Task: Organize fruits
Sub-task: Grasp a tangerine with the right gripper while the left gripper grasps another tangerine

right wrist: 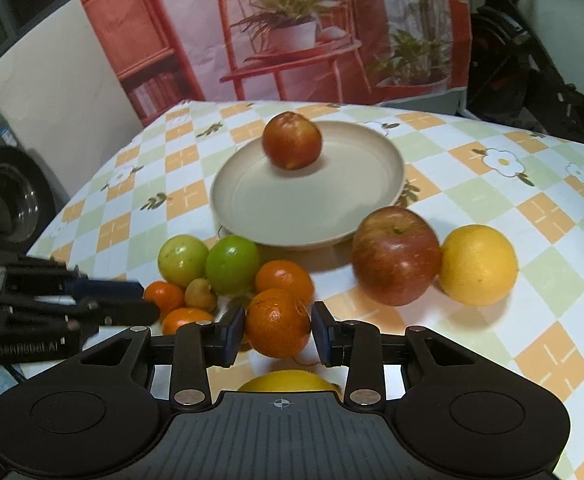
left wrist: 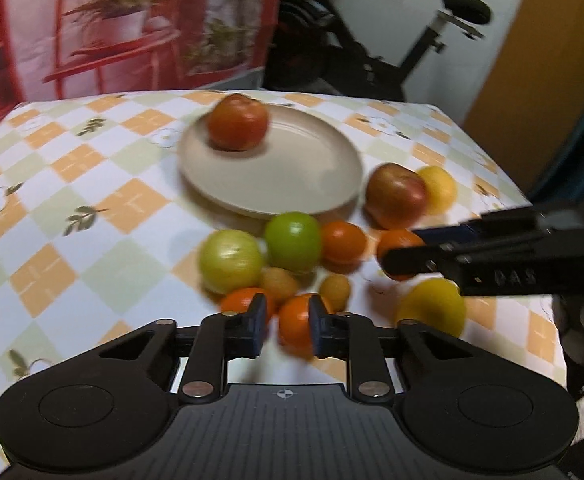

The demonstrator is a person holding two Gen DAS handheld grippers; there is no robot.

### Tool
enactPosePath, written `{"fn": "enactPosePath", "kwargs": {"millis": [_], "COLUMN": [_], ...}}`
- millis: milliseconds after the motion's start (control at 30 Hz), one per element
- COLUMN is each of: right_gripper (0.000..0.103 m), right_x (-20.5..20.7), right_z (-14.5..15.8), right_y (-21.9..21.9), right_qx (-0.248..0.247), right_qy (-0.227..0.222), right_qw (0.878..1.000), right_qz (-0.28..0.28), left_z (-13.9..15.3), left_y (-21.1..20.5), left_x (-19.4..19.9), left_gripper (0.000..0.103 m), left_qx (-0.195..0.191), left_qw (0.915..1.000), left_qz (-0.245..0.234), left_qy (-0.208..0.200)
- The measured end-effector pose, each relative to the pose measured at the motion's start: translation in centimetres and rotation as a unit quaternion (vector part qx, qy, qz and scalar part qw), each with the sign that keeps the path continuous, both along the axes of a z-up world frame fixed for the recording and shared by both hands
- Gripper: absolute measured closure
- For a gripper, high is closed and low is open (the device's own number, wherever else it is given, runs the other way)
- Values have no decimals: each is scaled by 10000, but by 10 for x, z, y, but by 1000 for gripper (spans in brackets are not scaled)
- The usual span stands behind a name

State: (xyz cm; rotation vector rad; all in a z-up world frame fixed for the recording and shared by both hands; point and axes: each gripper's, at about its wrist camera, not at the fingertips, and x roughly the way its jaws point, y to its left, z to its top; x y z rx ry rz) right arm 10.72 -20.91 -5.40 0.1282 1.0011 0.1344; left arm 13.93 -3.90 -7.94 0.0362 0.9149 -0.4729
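Observation:
A beige plate (left wrist: 303, 168) (right wrist: 311, 208) holds one red apple (left wrist: 238, 122) (right wrist: 292, 140). Loose fruit lies on the cloth in front of it. My left gripper (left wrist: 288, 326) (right wrist: 150, 298) is shut on a small tangerine (left wrist: 293, 324) at the near edge of the pile. A second tangerine (left wrist: 244, 302) sits just behind its left finger. My right gripper (right wrist: 278, 330) (left wrist: 401, 250) is shut on a bigger tangerine (right wrist: 278, 322), with a yellow citrus (right wrist: 288, 380) (left wrist: 431, 306) below it.
Two green apples (left wrist: 230, 260) (left wrist: 293, 246), another tangerine (left wrist: 341, 240) and two small brownish fruits (left wrist: 278, 284) crowd between the grippers. A red apple (right wrist: 395, 256) and yellow citrus (right wrist: 477, 266) sit right of the plate. The checked table (right wrist: 531, 208) drops off left and right.

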Motion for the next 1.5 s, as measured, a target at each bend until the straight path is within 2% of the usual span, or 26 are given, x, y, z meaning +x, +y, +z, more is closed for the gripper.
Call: {"fn": "enactPosePath", "kwargs": {"millis": [167, 400, 567, 633, 833, 967, 1033, 1500], "right_gripper": [70, 70, 70, 70, 70, 70, 70, 70], "right_x": [-2, -2, -5, -5, -6, -6, -6, -8], "right_z": [2, 4, 7, 8, 8, 8, 8, 6], "right_y": [-4, -6, -9, -10, -12, -13, -13, -12], "right_qx": [60, 102, 111, 117, 114, 113, 117, 125], "right_qy": [-80, -147, -195, -200, -206, -202, -202, -182], "right_qw": [9999, 9998, 9996, 9995, 9995, 9995, 9995, 9995], "right_qz": [-60, -99, -164, -191, -224, -222, -226, -221], "left_z": [-4, -11, -13, -14, -17, -20, -20, -10], "left_y": [-11, -16, -21, -22, -27, -28, -28, -18], "left_x": [-2, 1, 0, 0, 1, 0, 0, -3], "left_gripper": [80, 79, 73, 67, 62, 62, 69, 69], "left_qx": [57, 350, 481, 551, 642, 625, 585, 348], "left_qw": [9996, 9985, 9973, 9967, 9953, 9950, 9951, 9981], "left_qz": [-271, -430, -555, -588, -719, -783, -798, -487], "left_qy": [9, 8, -47, -67, -83, -20, -25, -159]}}
